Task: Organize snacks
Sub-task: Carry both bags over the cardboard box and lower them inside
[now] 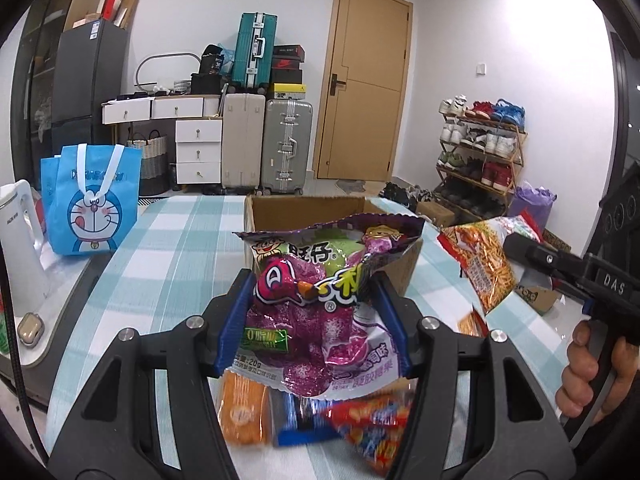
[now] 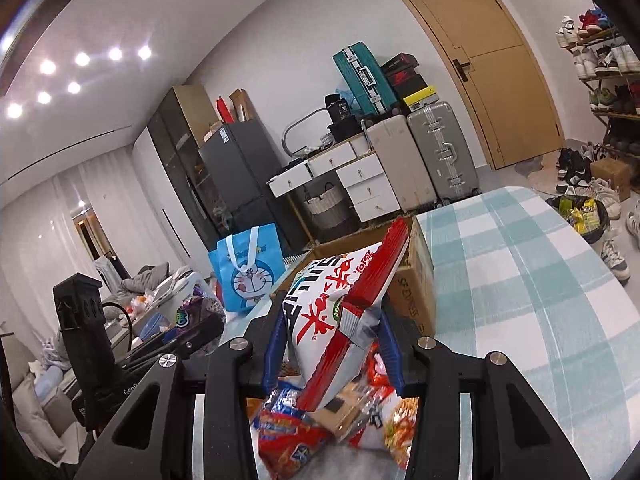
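Note:
My left gripper (image 1: 314,312) is shut on a purple gummy-candy packet (image 1: 320,300), held above the table. Just beyond the packet stands an open cardboard box (image 1: 304,210). My right gripper (image 2: 332,340) is shut on a red-and-white snack bag (image 2: 340,308), lifted over a pile of snack packets (image 2: 320,420). In the left wrist view the right gripper's black body (image 1: 568,268) comes in from the right, held by a person's hand (image 1: 588,364), with the bag of orange sticks (image 1: 480,260) in front of it. The same cardboard box (image 2: 412,280) sits behind that bag.
Loose snack packets (image 1: 320,420) lie on the blue-checked tablecloth (image 1: 168,256) under the left gripper. A blue cartoon tote bag (image 1: 92,204) stands at the table's left edge, next to a white kettle (image 1: 20,240). Suitcases, drawers and a shoe rack line the far wall.

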The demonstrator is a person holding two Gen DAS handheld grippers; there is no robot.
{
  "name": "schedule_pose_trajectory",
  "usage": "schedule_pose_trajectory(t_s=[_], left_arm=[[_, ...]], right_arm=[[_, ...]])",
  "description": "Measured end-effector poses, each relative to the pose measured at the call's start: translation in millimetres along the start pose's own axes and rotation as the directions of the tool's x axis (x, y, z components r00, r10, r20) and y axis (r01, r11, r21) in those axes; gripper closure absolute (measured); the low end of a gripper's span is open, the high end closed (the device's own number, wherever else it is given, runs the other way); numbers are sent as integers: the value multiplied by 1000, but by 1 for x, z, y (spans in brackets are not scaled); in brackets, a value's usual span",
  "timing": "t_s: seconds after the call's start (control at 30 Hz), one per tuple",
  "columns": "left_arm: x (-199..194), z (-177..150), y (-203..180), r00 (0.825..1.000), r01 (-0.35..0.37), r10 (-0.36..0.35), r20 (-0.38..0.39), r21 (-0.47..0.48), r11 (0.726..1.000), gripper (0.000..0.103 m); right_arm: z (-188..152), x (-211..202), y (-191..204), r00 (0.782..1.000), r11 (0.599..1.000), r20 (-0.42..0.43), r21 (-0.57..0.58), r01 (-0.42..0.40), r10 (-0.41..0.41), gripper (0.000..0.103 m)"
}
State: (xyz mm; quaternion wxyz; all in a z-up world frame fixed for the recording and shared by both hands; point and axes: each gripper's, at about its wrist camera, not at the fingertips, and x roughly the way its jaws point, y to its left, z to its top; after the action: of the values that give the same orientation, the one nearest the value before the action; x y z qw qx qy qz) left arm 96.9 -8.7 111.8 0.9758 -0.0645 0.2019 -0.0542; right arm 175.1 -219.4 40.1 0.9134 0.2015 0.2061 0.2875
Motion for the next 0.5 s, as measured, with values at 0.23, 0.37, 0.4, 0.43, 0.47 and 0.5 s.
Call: schedule_pose_trajectory(t_s=[0.23,0.37,0.4,0.43,0.47,0.5], left_arm=[[38,35,-3,1000,-10,10,-4,-2,1000,47],[64,48,-2,1000,-13,13,-15,-8,1000,47],[68,50,-2,1000,-16,16,-15,-6,1000,47],[74,53,-2,1000,-23,23,-14,-2,1000,47],[80,54,-2,999,-28,28,-19,2,1000,47],[86,56,-1,999,-33,33,-22,0,999,47]], right_arm=[[22,26,-7,1000,1000,-7,20,2,-2,62],[33,44,-9,1000,1000,-23,14,7,-7,62],[36,49,-9,1000,1000,-25,10,12,-12,62],[39,54,-9,999,1000,-28,7,16,-16,62],[41,58,-9,999,1000,-30,6,20,-20,62],[43,62,-9,999,1000,-28,3,24,-24,62]])
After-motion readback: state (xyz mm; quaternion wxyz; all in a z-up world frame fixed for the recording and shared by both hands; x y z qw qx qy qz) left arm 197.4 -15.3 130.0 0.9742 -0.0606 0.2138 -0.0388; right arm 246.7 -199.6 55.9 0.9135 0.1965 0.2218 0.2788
